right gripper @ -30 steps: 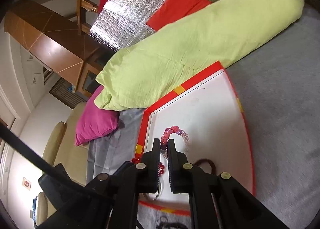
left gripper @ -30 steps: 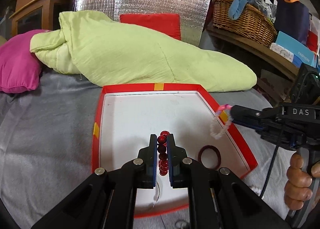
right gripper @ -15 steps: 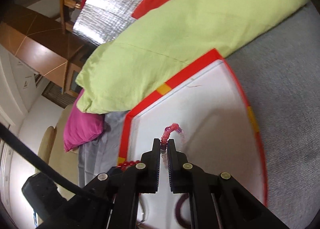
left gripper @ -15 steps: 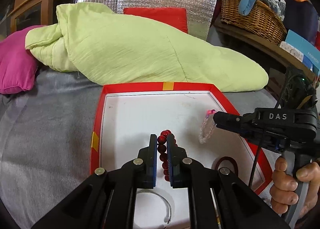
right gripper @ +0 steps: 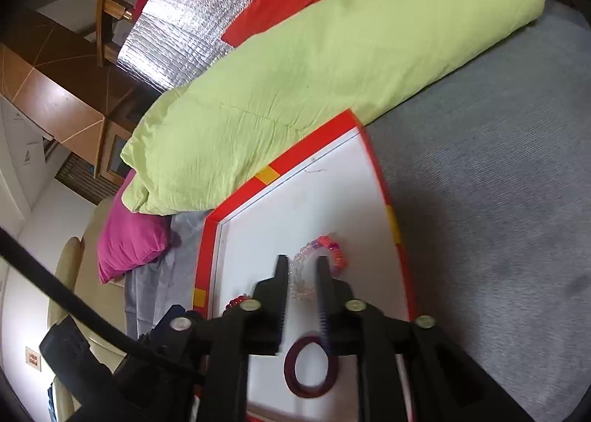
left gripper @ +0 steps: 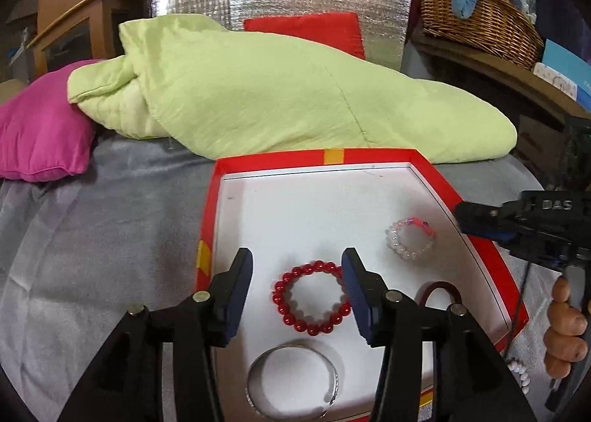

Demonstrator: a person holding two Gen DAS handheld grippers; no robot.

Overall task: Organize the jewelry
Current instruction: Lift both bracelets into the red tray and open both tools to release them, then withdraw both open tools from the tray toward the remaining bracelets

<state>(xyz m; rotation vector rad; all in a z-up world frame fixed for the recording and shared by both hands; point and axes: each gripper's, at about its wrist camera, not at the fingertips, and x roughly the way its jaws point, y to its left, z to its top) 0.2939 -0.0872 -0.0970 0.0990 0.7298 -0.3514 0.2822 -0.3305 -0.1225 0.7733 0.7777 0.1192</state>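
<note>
A red-rimmed white tray (left gripper: 273, 160) lies on the grey bed. A red bead bracelet (left gripper: 312, 297) lies flat in it, between the fingers of my open left gripper (left gripper: 297, 274). A pink and clear bead bracelet (left gripper: 410, 239) lies on the tray's right side; it also shows in the right wrist view (right gripper: 317, 263). My right gripper (right gripper: 302, 276) is open just above it and shows from the side in the left wrist view (left gripper: 461, 217). A silver bangle (left gripper: 293, 383) and a dark maroon ring (right gripper: 311, 366) also lie in the tray.
A light green duvet (left gripper: 280, 100) lies behind the tray, with a magenta pillow (left gripper: 40, 130) to its left. A wicker basket (left gripper: 476, 17) stands on a shelf at the right. A small white bead bracelet (left gripper: 519, 377) lies off the tray near the hand.
Both grippers have opened. The red bracelet dropped flat onto the tray from the left gripper, and the pink and clear bracelet dropped onto the tray from the right gripper.
</note>
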